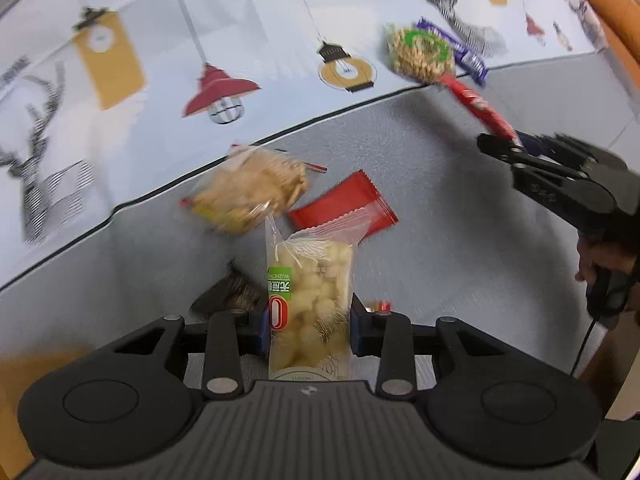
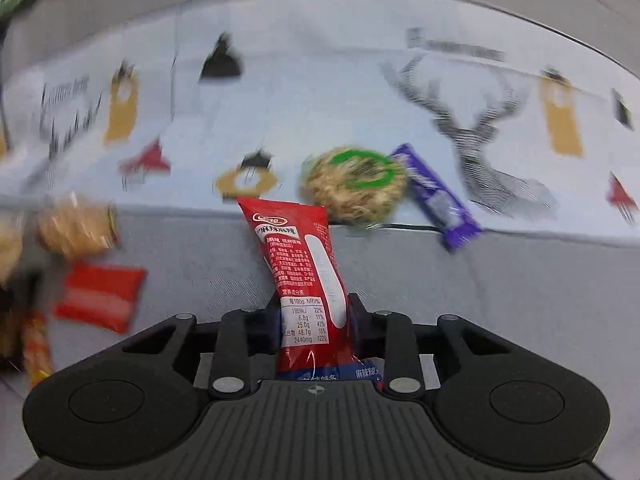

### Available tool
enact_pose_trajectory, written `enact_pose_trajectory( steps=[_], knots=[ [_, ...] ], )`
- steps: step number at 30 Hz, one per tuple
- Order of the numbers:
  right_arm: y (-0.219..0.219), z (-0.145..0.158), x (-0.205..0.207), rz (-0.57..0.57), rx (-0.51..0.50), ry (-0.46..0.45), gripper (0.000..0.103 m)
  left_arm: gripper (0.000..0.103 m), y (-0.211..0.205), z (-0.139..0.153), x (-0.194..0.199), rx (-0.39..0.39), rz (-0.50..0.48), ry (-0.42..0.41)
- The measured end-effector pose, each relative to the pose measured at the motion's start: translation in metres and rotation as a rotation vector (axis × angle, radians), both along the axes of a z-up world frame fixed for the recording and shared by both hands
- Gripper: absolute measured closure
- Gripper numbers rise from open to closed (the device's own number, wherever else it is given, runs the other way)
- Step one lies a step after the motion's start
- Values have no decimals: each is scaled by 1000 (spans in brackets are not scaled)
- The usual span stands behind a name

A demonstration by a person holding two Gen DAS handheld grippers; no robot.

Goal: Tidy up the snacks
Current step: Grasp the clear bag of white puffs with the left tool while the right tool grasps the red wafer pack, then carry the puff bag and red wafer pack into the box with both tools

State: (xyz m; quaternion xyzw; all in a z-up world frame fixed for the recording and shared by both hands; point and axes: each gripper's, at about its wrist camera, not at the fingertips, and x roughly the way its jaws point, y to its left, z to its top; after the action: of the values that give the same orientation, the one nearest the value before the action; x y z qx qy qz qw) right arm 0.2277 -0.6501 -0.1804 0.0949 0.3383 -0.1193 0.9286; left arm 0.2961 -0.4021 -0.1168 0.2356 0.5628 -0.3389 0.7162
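My left gripper (image 1: 310, 326) is shut on a clear pack of pale yellow puffs (image 1: 312, 296) and holds it above the grey cloth. My right gripper (image 2: 314, 314) is shut on a long red snack stick pack (image 2: 308, 272); it also shows in the left wrist view (image 1: 478, 106), held in the air at the right. A round noodle snack with a green ring (image 2: 354, 186) and a purple bar (image 2: 436, 196) lie on the patterned cloth's edge ahead of the right gripper.
A clear bag of tan crackers (image 1: 250, 190), a flat red packet (image 1: 344, 208) and a dark packet (image 1: 230, 294) lie on the grey cloth (image 1: 440, 220). The patterned cloth (image 1: 240, 20) with lamps and deer lies beyond. An orange object (image 1: 608, 0) is at the far right.
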Motion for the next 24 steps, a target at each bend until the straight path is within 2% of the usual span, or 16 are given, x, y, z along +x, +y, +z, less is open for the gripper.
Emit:
enact_pose_trajectory(
  steps=[3,5,6,10,13,19,24],
  knots=[
    [10,23,-32,-61,16,-95,71,63,18,21,-16,-27,41,-2],
    [16,37,-51,-87,71,-153,71,63,36,37,-28,-55,63,-5],
    [18,43,-60,-96,119,-186,71,63,45,44,-34,-66,77,-7],
    [10,51,-95,-115,485,-316,71,63,82,71,-57,-98,132,-6],
    [19,53,-114,-126,604,-359,71,63,103,81,-74,-107,154,-17],
    [57,61,-140,-182,490,-286,71,63,131,88,-88,-112,203,-23],
    [115,93,-176,-150,345,-313,71,63,165,119,-116,-174,235,-58]
  ],
)
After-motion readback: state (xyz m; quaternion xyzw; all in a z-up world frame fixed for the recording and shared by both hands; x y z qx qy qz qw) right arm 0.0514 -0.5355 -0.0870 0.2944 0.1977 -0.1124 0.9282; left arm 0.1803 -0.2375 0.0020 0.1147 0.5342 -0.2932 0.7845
